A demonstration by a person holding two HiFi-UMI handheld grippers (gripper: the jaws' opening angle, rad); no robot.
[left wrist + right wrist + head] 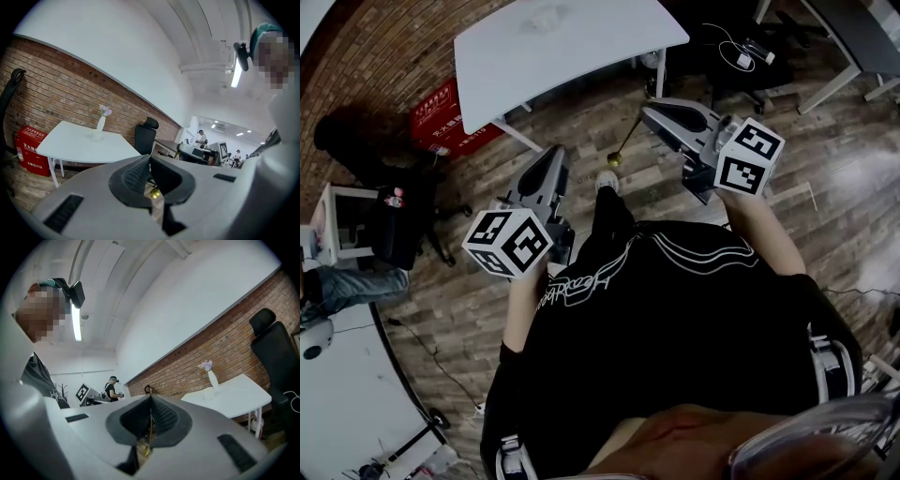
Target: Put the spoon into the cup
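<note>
I stand on a wood floor, both grippers held out in front of me. My right gripper (pixel 649 116) (pixel 151 404) is shut on the thin handle of a gold spoon (pixel 617 157) (pixel 150 430), whose bowl hangs down to the left, over the floor. The left gripper (pixel 554 153) (pixel 150 160) is shut with nothing in it; the spoon's gold bowl (pixel 154 192) shows past its jaws. On the white table (pixel 581 52) (pixel 70 147) ahead stands a white vase with a flower (pixel 101 123) (pixel 212 378), with a small pale cup-like thing (pixel 96 136) at its foot.
A red box (pixel 442 114) sits on the floor left of the table, against the brick wall. A black office chair (pixel 145 137) and dark desks stand to the right. Another chair and a white desk (pixel 337 225) are at my left. People stand far off.
</note>
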